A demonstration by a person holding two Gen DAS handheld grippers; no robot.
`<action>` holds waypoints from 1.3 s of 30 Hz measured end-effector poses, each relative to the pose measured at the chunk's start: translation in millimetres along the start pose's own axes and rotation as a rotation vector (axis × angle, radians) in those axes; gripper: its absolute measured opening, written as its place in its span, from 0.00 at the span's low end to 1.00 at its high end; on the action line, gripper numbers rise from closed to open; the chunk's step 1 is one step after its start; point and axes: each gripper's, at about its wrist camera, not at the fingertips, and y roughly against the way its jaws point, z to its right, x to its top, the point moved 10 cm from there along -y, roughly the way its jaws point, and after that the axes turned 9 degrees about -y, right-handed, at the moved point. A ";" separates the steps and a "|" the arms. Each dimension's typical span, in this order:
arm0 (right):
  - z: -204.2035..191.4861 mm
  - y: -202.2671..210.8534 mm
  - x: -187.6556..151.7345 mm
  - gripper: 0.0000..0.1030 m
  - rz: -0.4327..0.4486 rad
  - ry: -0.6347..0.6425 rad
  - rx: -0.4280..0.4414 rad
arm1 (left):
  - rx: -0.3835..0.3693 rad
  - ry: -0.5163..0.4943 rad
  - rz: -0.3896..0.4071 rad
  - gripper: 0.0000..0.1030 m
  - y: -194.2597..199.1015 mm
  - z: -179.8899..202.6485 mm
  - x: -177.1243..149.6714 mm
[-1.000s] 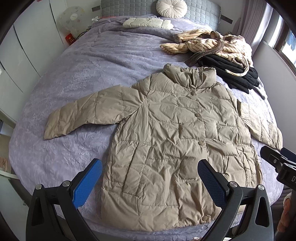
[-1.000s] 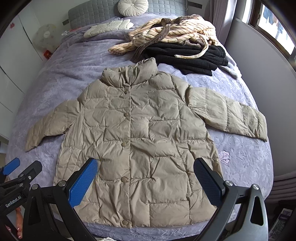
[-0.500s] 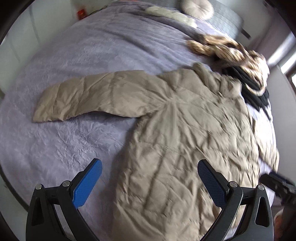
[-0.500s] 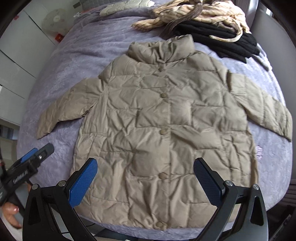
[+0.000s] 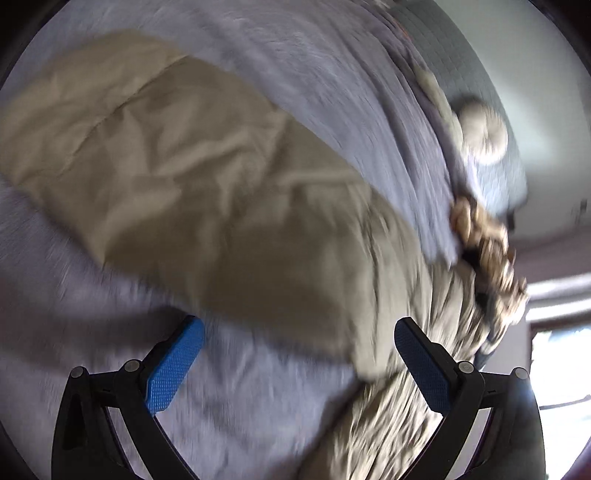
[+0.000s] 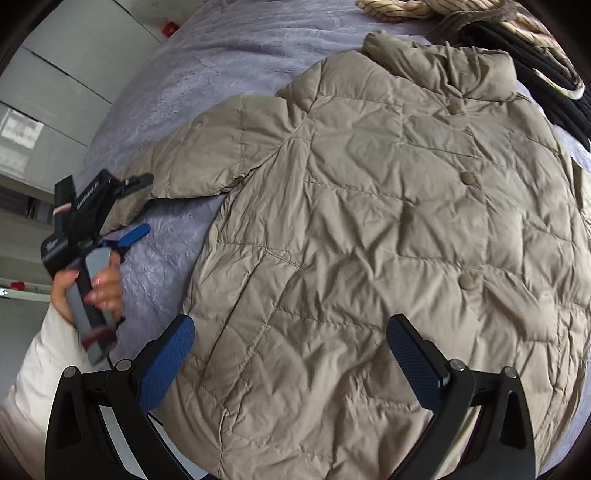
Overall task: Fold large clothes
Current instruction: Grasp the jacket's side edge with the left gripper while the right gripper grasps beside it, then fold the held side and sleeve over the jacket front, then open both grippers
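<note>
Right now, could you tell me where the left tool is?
In the right wrist view, the left tool sits at the far left, open at the end of the coat's sleeve.

The puffer jacket (image 6: 388, 221) is beige-khaki with a quilted pattern of stitched squares, and its round buttons (image 6: 468, 178) have the same beige colour. The bedspread (image 6: 229, 55) under it is pale lilac with an embossed floral pattern. At the upper right of the frame lies a cream garment with thin dark stripes (image 6: 406, 7) and a black garment (image 6: 546, 88). The gripper pads (image 6: 166, 365) are blue on black frames. The person's sleeve (image 6: 40, 369) is white.
</note>
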 end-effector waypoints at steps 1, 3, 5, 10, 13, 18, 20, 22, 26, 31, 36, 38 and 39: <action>-0.4 -5.5 2.6 1.00 -0.006 -0.004 -0.002 | -0.006 0.030 0.019 1.00 -2.6 -5.5 10.4; -1.0 -13.5 9.6 1.00 -0.006 -0.009 -0.001 | 0.005 0.047 0.064 1.00 -2.1 -13.8 30.9; -1.5 -16.4 16.0 1.00 0.010 -0.003 0.005 | 0.033 0.045 0.120 1.00 4.5 -21.1 55.0; -8.3 -29.0 43.0 1.00 0.048 0.010 0.017 | 0.128 -0.020 0.186 0.11 10.6 -41.8 108.2; -22.0 -37.2 64.0 1.00 0.078 0.038 0.036 | 0.083 0.004 0.167 0.04 6.3 -48.6 119.9; -54.0 -54.0 112.4 1.00 0.160 0.044 0.096 | 0.150 -0.195 0.228 0.04 32.6 -17.4 132.7; -67.1 -65.2 129.8 0.77 0.188 0.028 0.145 | 0.159 -0.238 0.243 0.04 41.7 -5.4 133.7; -75.6 -92.5 140.1 0.18 0.145 -0.018 0.170 | 0.161 -0.266 0.261 0.04 52.9 3.5 132.5; -87.0 -141.6 138.6 0.10 0.040 -0.074 0.235 | 0.124 -0.353 0.281 0.04 70.1 41.7 124.4; -93.9 -155.8 136.5 0.10 -0.014 -0.013 0.258 | 0.065 -0.601 0.293 0.04 72.1 143.8 92.1; -49.0 -100.0 131.8 0.10 0.015 -0.068 0.344 | -0.024 -0.820 0.266 0.04 55.0 255.3 36.5; -10.6 -73.5 132.0 0.10 0.060 -0.094 0.319 | -0.041 -0.928 0.242 0.04 35.8 298.6 3.9; 9.1 -63.1 131.9 0.10 0.080 -0.110 0.302 | -0.044 -0.974 0.220 0.04 20.0 318.4 -15.2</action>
